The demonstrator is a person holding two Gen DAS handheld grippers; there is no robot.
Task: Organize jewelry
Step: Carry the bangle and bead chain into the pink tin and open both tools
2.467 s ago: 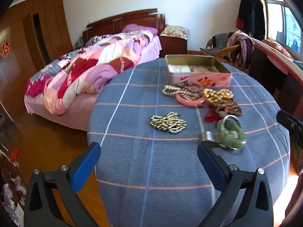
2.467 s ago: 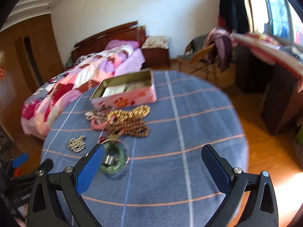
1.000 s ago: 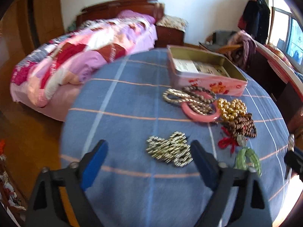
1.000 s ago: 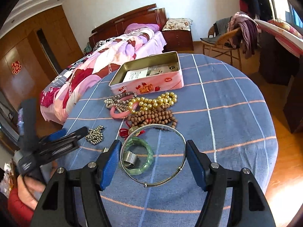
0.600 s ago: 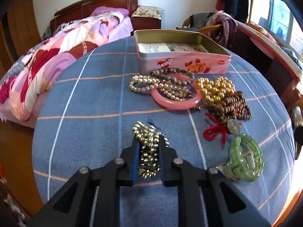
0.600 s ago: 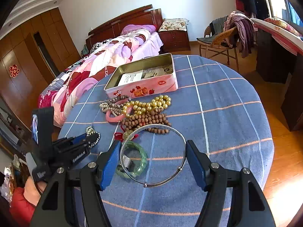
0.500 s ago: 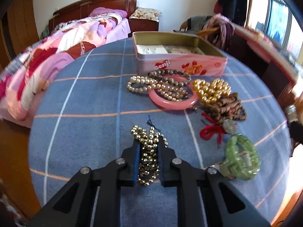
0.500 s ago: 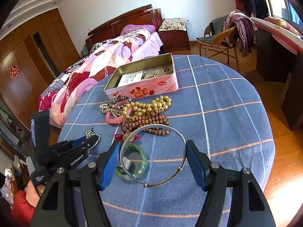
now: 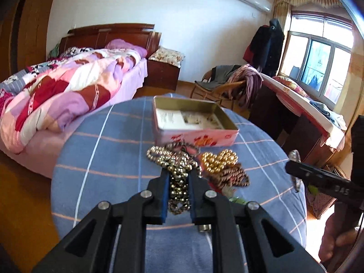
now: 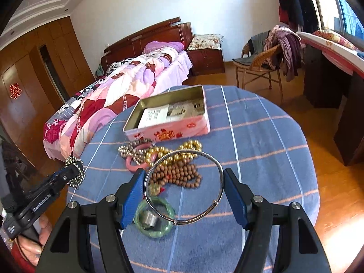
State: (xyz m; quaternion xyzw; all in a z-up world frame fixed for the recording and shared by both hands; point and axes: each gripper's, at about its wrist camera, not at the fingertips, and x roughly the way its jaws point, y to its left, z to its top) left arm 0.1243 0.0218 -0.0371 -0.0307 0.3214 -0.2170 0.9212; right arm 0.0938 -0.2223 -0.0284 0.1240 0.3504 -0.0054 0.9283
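Note:
My left gripper [image 9: 178,177] is shut on a silver bead bracelet [image 9: 178,182] and holds it up above the blue tablecloth; the bracelet also shows in the right wrist view [image 10: 75,170], hanging from the left gripper [image 10: 70,175]. My right gripper [image 10: 184,182] is shut on a thin silver bangle [image 10: 184,184], pinched between its blue pads above the table. An open pink tin box [image 9: 195,134] stands at the far side, also seen in the right wrist view [image 10: 168,127]. Gold beads [image 9: 218,159], brown wooden beads [image 10: 179,175], a pink bangle [image 10: 134,165] and a green bangle [image 10: 154,224] lie in front of it.
The round table [image 10: 261,141] has a blue striped cloth. A bed with a pink quilt [image 9: 56,95] stands to the left. A wicker chair with clothes [image 10: 264,59] and a dark desk [image 10: 329,75] stand to the right. A papers-lined bottom shows inside the tin.
My left gripper closed on the silver bead bracelet and lifted it off the cloth toward the tin. My right gripper closed on the silver bangle and has held it steady since.

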